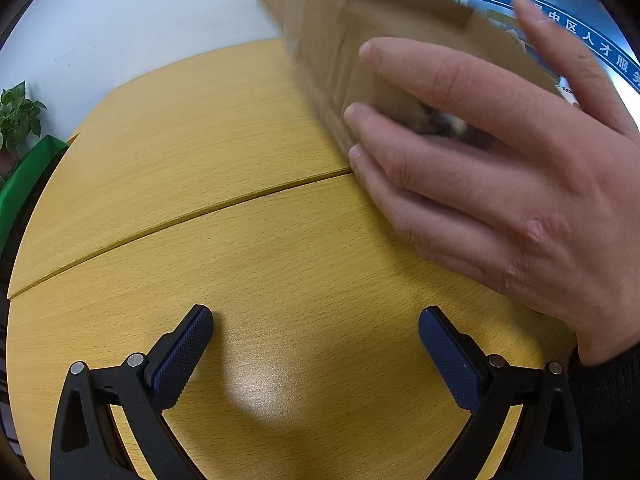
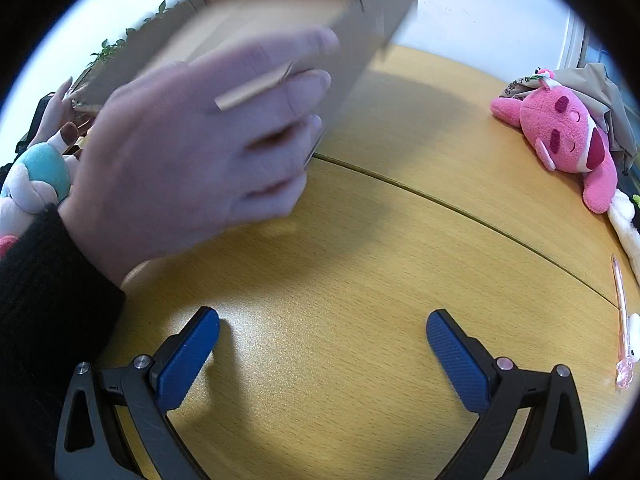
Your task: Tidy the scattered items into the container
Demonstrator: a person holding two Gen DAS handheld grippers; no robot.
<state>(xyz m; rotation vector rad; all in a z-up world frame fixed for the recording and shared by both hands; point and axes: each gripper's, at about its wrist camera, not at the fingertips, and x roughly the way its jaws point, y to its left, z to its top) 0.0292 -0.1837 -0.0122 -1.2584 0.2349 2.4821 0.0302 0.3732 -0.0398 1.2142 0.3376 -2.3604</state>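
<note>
Both tools sit low over the yellow worktop (image 1: pixel 248 240): left tool (image 1: pixel 316 350) spread wide, nothing between its blue pads, and right tool (image 2: pixel 322 354) spread just the same, gripping nothing. Just beyond them, a bare hand (image 1: pixel 500 184) in a black sleeve grips the cardboard box (image 1: pixel 360 60), blurred and tilted, its lower edge near the worktop seam (image 2: pixel 440 200). Right of the box, a pink pen (image 2: pixel 622 320) lies at the worktop's edge. Farther back on that side, a pink plush toy (image 2: pixel 568 136) lies on its side. Left of the box, a pastel plush (image 2: pixel 36 184) peeks behind the sleeve.
</note>
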